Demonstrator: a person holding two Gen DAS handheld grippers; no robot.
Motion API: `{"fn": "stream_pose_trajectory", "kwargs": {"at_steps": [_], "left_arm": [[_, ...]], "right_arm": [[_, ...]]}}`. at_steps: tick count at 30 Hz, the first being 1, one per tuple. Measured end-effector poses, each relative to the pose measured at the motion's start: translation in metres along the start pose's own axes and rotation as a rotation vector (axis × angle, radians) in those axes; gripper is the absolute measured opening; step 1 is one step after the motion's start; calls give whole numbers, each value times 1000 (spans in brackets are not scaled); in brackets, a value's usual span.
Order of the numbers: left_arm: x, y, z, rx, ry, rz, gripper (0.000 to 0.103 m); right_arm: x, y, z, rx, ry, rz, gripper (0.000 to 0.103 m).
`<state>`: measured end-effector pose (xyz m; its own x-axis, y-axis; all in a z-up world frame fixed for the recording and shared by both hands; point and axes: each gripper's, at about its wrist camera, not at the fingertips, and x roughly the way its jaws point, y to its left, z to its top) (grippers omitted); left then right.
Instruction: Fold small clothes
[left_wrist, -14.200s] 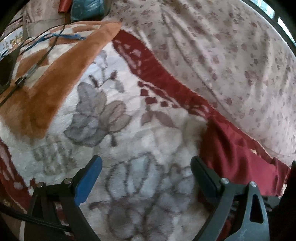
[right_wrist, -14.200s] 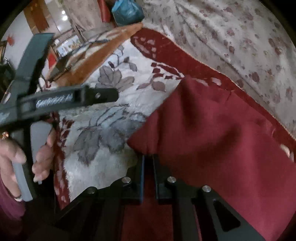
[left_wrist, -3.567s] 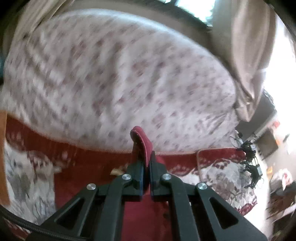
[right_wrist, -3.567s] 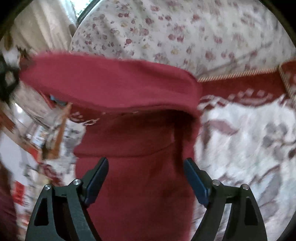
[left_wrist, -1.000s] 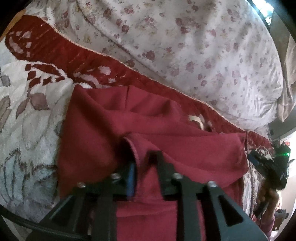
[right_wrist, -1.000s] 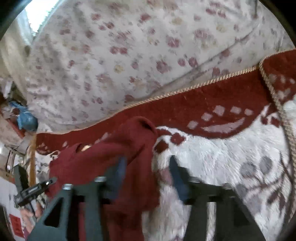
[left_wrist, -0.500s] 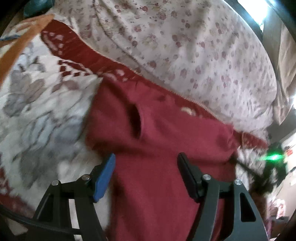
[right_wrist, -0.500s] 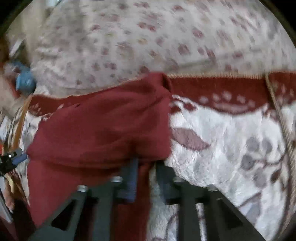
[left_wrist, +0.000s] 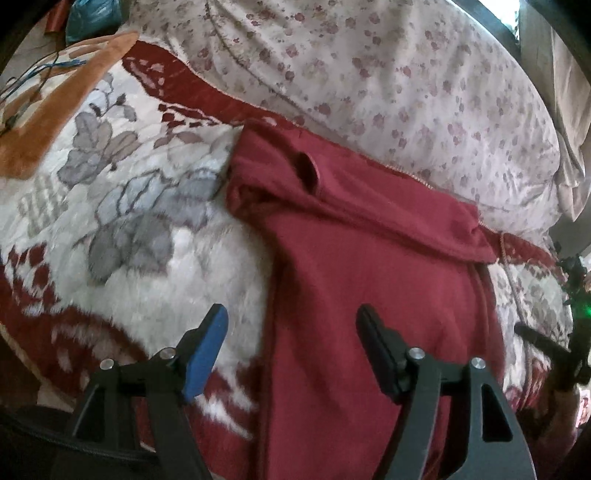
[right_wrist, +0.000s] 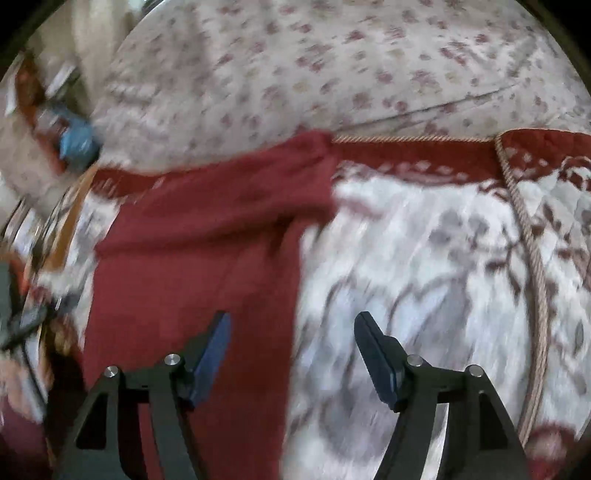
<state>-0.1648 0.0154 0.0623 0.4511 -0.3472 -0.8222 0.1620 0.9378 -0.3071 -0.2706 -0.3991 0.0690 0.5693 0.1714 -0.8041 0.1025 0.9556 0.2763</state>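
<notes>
A dark red garment (left_wrist: 369, 266) lies on a fleece blanket (left_wrist: 155, 236), its far end folded over toward me as a flap. My left gripper (left_wrist: 291, 332) is open and empty, hovering over the garment's left edge. In the right wrist view the same garment (right_wrist: 207, 236) lies at the left. My right gripper (right_wrist: 291, 339) is open and empty above the garment's right edge.
A floral quilt (left_wrist: 388, 74) bulges behind the blanket. An orange blanket (left_wrist: 40, 125) with cables lies at far left. A corded blanket border (right_wrist: 532, 258) runs down the right side. The other hand-held gripper (left_wrist: 554, 354) shows at the right edge.
Both grippers let go of the garment's far end and opened. The fold now rests on the garment. Both grippers pulled back toward me.
</notes>
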Motion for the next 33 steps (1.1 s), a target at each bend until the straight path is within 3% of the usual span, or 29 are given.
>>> {"fn": "stream_pose_trajectory", "kwargs": {"at_steps": [6,7,9,11,16,22,23,24,26,33], "left_arm": [[-5,3,-17,2,11,25,71],[-6,4,-18,4,13,29,71],[-8,4,-21,13,13,41,71],[-11,4,-22,20,8,49,72],[-14,8,-29,13,11,57,74],[-11,7,-39,20,33,69,74],[-11,7,-40,22,34,70,74],[-12,6,-42,25,37,69,74],[-13,5,-48,35,46,59,74],[-12,9,-78,47,109,29,74]], "right_arm": [[16,23,-47,-33,75,30,70],[18,26,-51,-45,55,12,64],[18,34,-54,-88,31,-29,34],[12,37,-53,-116,6,-38,17],[1,18,-51,-59,-7,-64,11],[-9,6,-55,33,0,-5,14],[-9,2,-56,65,11,20,23],[-11,-4,-59,105,28,57,42],[-14,-7,-67,130,57,85,62],[-24,1,-96,87,142,168,67]]}}
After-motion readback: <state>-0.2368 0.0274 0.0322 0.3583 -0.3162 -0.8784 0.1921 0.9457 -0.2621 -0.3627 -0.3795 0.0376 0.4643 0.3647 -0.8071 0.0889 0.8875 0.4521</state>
